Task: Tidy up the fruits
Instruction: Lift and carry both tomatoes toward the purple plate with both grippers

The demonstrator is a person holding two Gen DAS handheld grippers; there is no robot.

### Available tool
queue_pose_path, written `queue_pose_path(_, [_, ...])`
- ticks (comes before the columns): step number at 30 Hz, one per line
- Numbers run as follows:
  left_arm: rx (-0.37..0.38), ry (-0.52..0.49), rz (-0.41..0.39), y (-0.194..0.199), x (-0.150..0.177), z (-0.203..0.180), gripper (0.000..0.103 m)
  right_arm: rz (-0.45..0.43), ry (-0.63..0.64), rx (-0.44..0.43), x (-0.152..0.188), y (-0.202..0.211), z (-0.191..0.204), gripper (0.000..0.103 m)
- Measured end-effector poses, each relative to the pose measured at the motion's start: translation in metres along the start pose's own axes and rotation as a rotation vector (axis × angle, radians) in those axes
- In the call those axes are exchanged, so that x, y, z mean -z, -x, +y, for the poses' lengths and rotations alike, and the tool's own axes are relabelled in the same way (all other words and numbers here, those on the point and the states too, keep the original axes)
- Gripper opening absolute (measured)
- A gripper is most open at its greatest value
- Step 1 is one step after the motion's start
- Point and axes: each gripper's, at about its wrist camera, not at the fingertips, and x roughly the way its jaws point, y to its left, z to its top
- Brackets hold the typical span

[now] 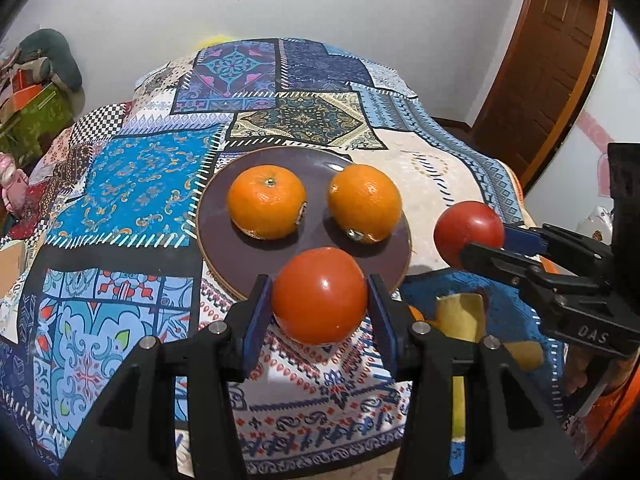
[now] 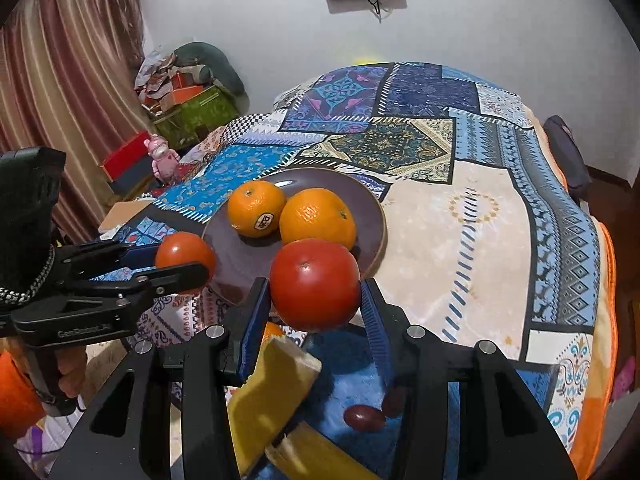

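Observation:
In the left wrist view my left gripper (image 1: pixel 318 300) is shut on a red tomato (image 1: pixel 320 300), held above the near rim of a dark brown plate (image 1: pixel 224 236). Two oranges (image 1: pixel 266 202) (image 1: pixel 365 202) sit side by side on that plate. To the right, my right gripper (image 1: pixel 486 242) is shut on a second tomato (image 1: pixel 466 228) beside the plate. The right wrist view shows this tomato (image 2: pixel 315 284) between the blue pads of the right gripper (image 2: pixel 316 296), in front of the plate (image 2: pixel 364 200) and both oranges (image 2: pixel 256 208) (image 2: pixel 317 218). The left gripper (image 2: pixel 180 262) and its tomato (image 2: pixel 184 252) are at the left.
A patchwork cloth (image 2: pixel 460 220) covers the table. Under the right gripper lie yellow banana-like pieces (image 2: pixel 272 388) and small dark red fruits (image 2: pixel 364 418) on a blue patch. Boxes and clutter (image 2: pixel 188 108) stand by the wall at left, and a wooden door (image 1: pixel 540 60) is at right.

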Motion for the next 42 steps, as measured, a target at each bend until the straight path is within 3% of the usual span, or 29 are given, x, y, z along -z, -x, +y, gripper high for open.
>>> queue_pose_path(33, [0.013, 0.022, 0.091, -0.067, -0.025, 0.000, 0.047, 0.015, -0.007, -0.003, -0.007, -0.020, -0.007, 0.042])
queue_pose_path(35, [0.021, 0.029, 0.095, -0.068, -0.025, 0.001, 0.047, 0.013, -0.001, -0.007, -0.009, -0.020, -0.005, 0.039])
queue_pose_path(36, [0.024, 0.033, 0.097, -0.068, -0.025, 0.002, 0.047, 0.011, 0.004, -0.011, -0.009, -0.020, -0.005, 0.027])
queue_pose_path(37, [0.024, 0.037, 0.096, -0.068, -0.025, 0.002, 0.047, 0.016, 0.010, -0.018, -0.011, -0.020, -0.003, 0.022])
queue_pose_path(42, [0.013, 0.037, 0.053, -0.058, -0.027, 0.003, 0.048, 0.097, 0.048, 0.017, -0.008, -0.035, -0.002, 0.022])
